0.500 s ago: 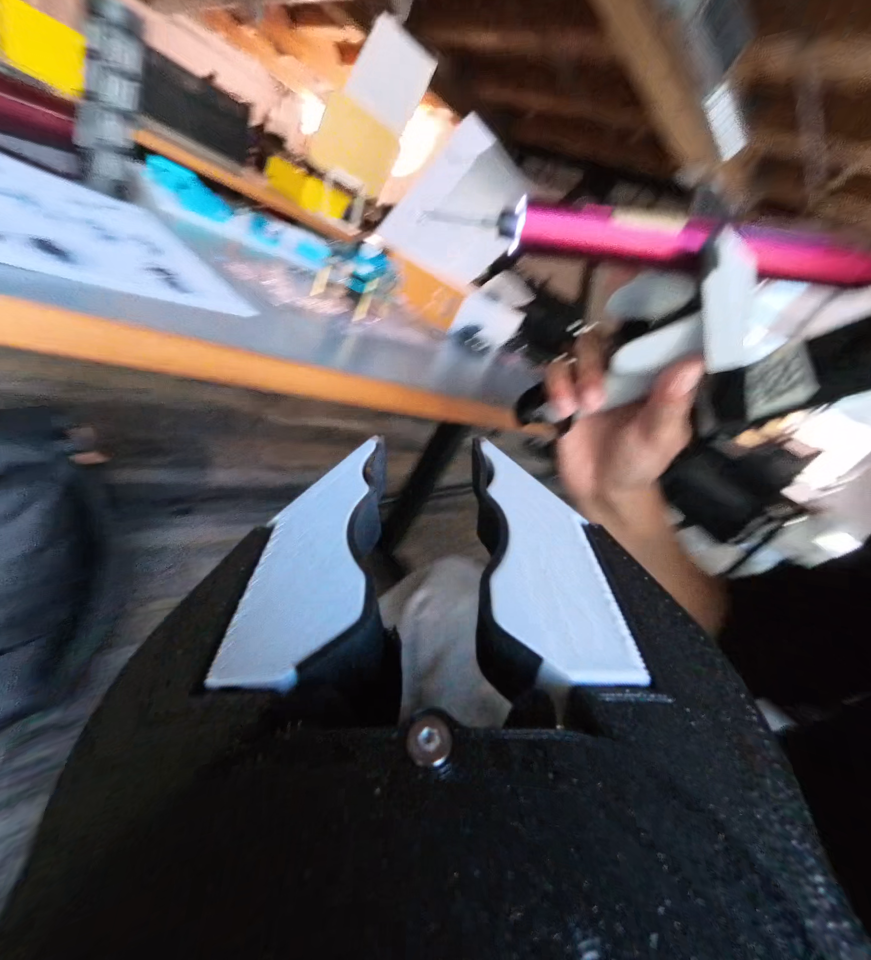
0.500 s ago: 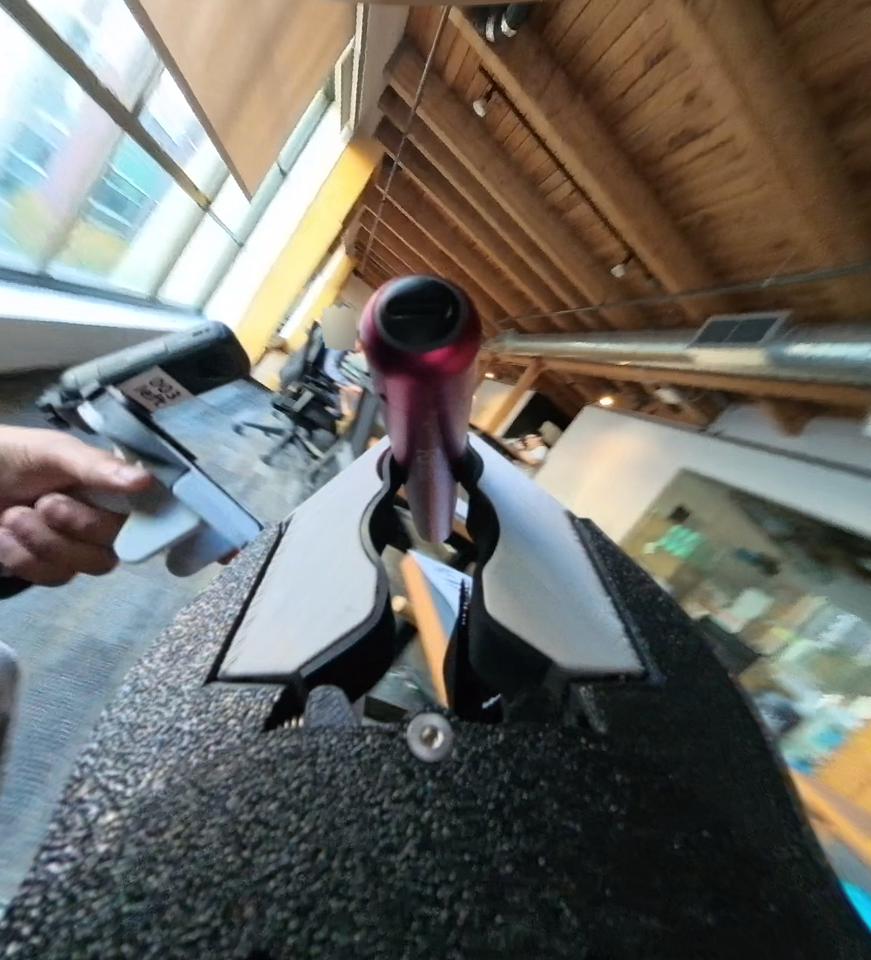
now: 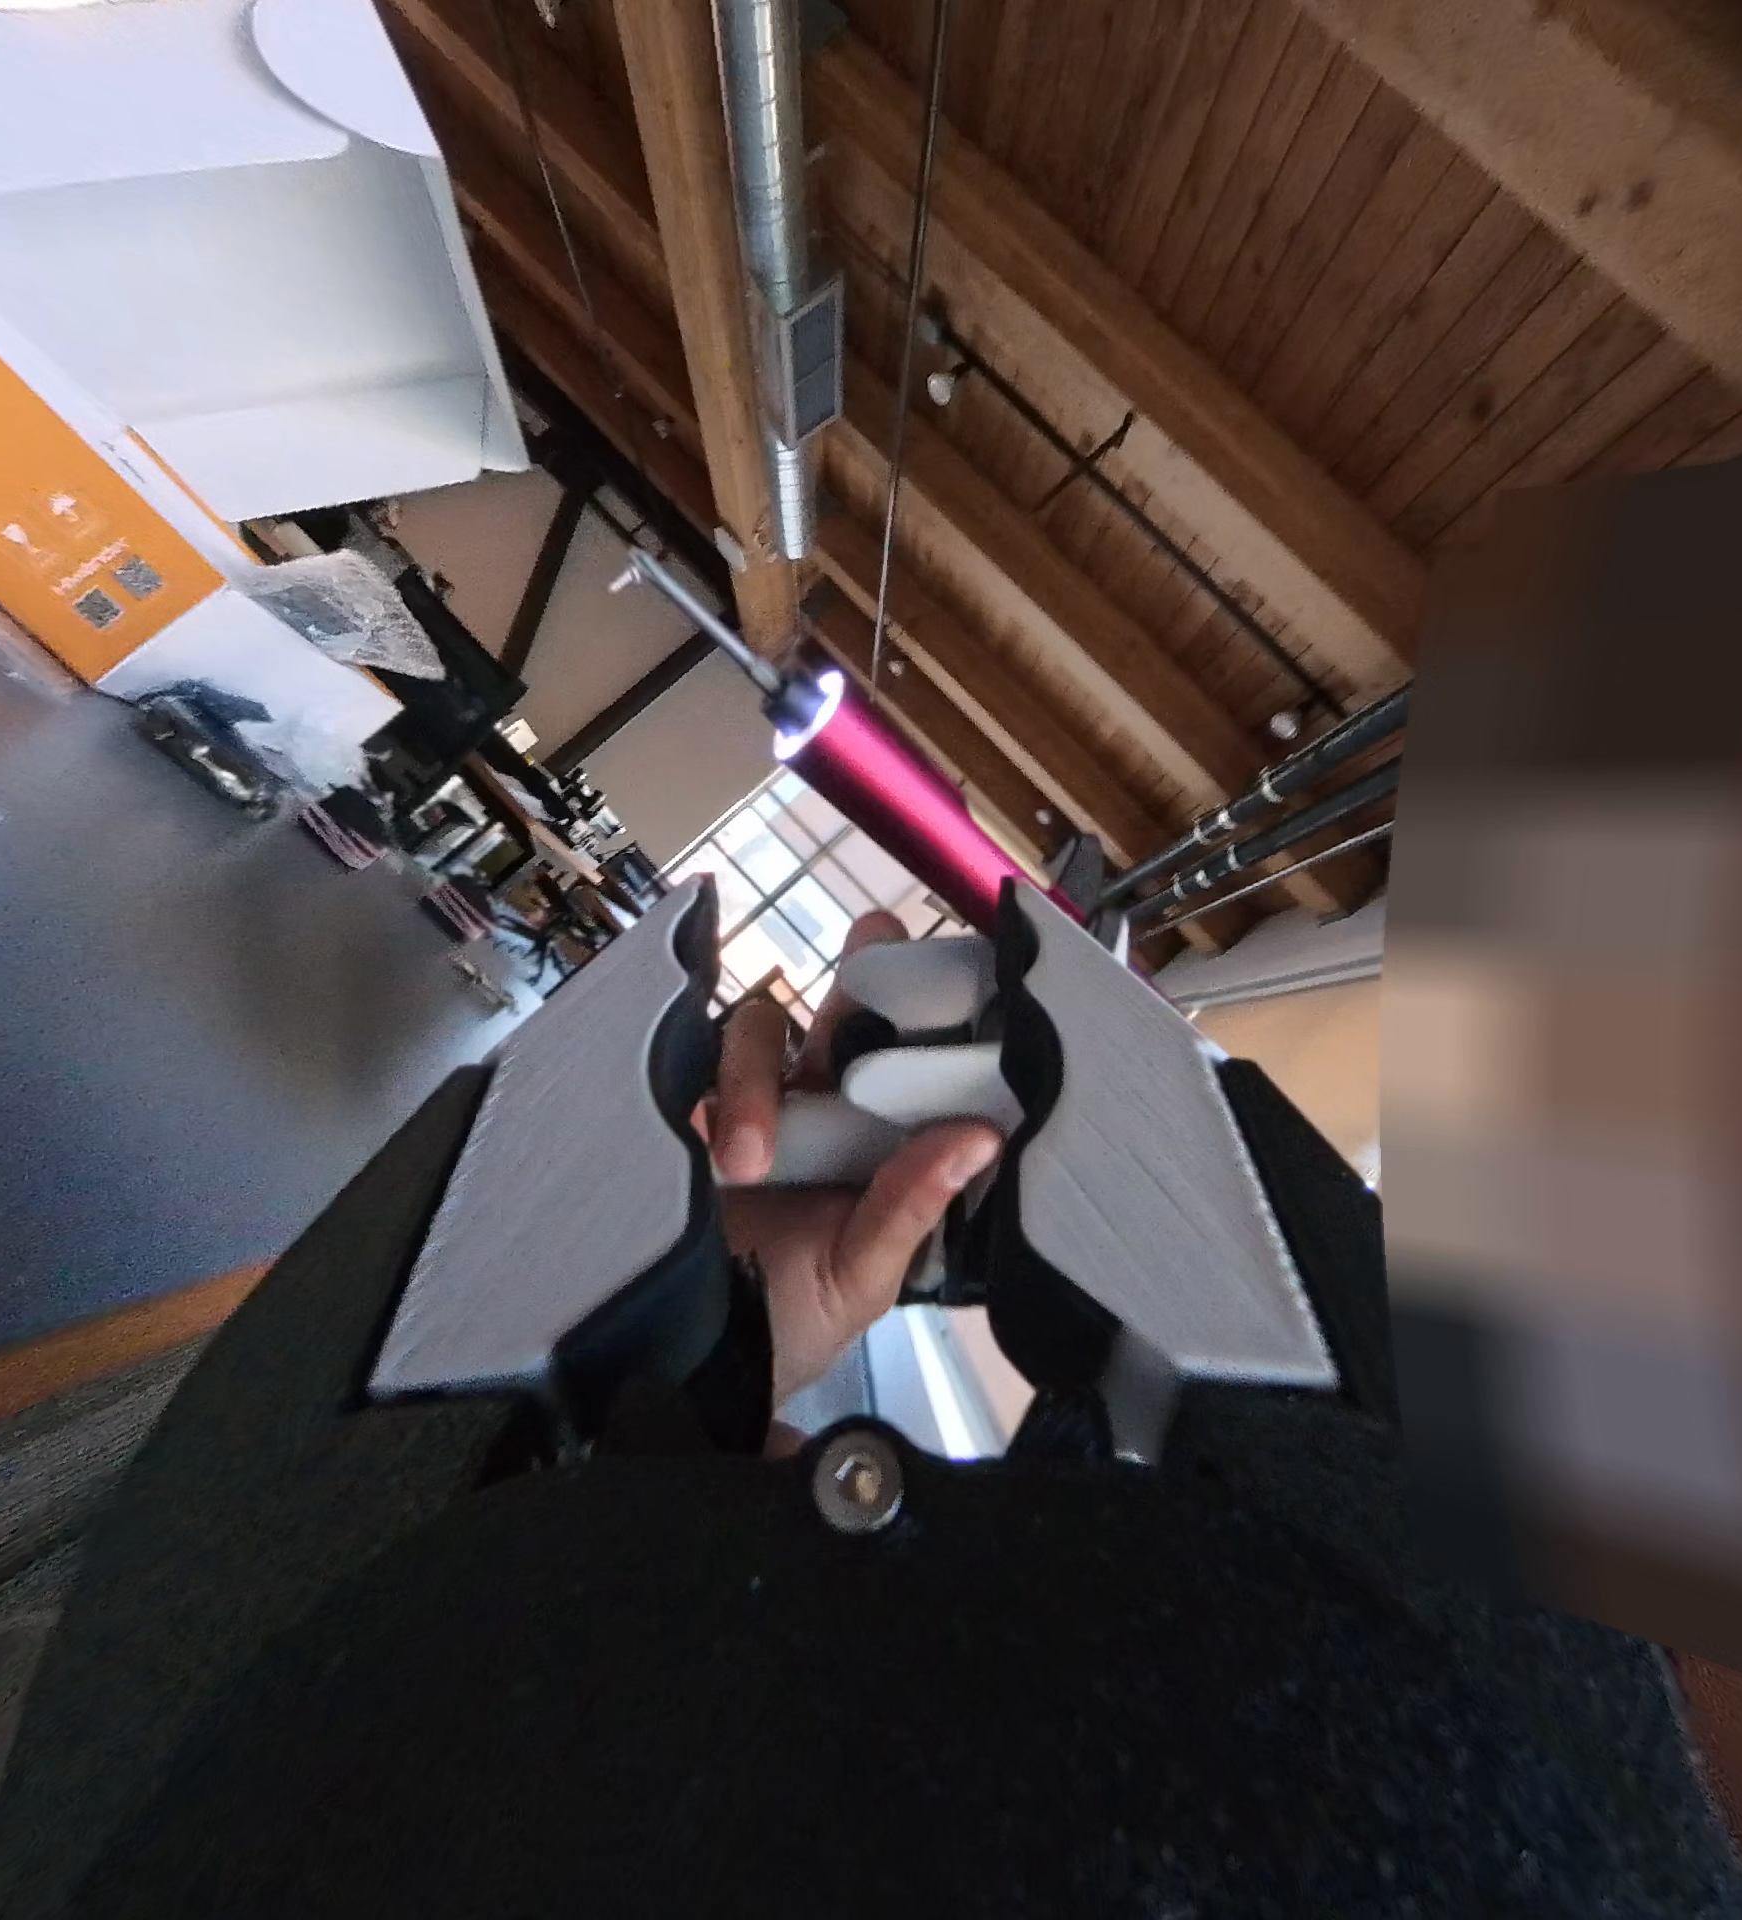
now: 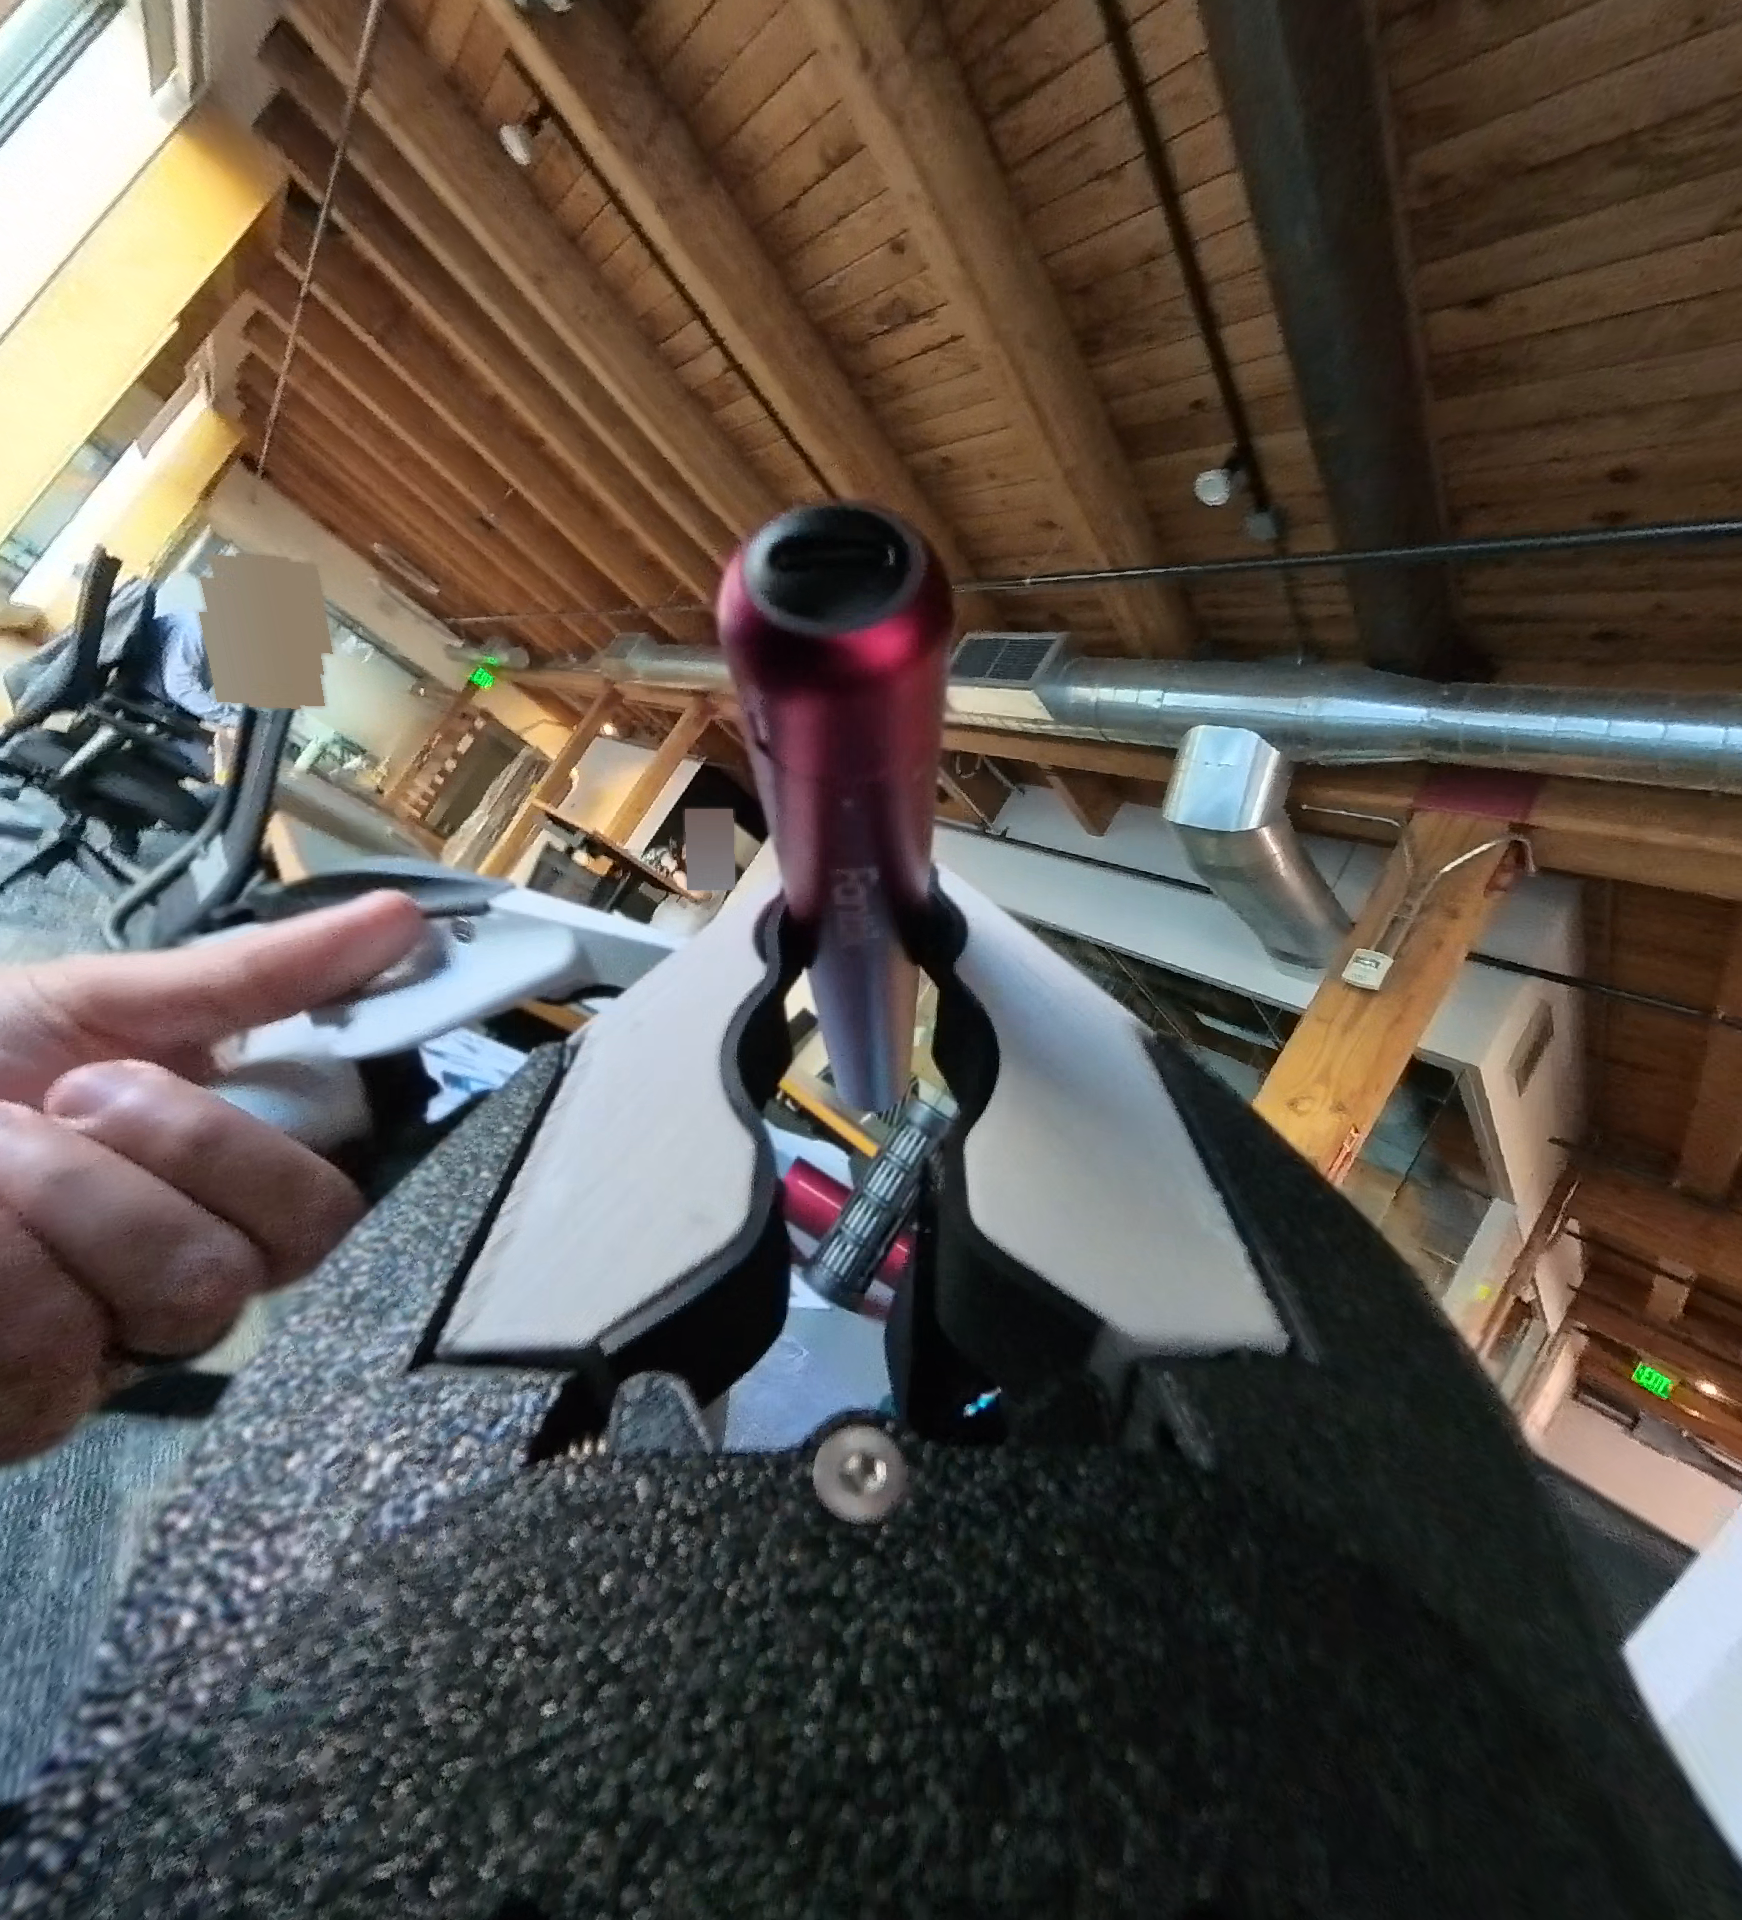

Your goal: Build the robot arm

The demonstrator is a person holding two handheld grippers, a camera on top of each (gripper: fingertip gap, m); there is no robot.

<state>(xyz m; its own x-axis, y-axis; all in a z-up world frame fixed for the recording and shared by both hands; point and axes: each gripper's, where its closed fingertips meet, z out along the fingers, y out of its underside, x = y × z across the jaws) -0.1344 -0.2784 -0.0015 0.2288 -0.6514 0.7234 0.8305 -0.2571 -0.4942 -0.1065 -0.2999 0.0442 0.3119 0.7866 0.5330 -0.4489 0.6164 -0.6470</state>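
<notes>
While both grippers point up toward wooden ceiling, right gripper clamps magenta electric screwdriver at fingertips, butt end far, bit end near. Left gripper has fingers moderately apart, holding nothing; person's hand shows through gap. Seen from left wrist, lit tip with thin bit points far-left. Advice: keep clamp firm, since smooth round body can likely slip; keep tool axis steady, and left fingers away from bit.

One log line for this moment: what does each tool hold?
left tool: open, empty | right tool: shut on pink screwdriver | screwdriver light on, raised toward wooden ceiling
</notes>
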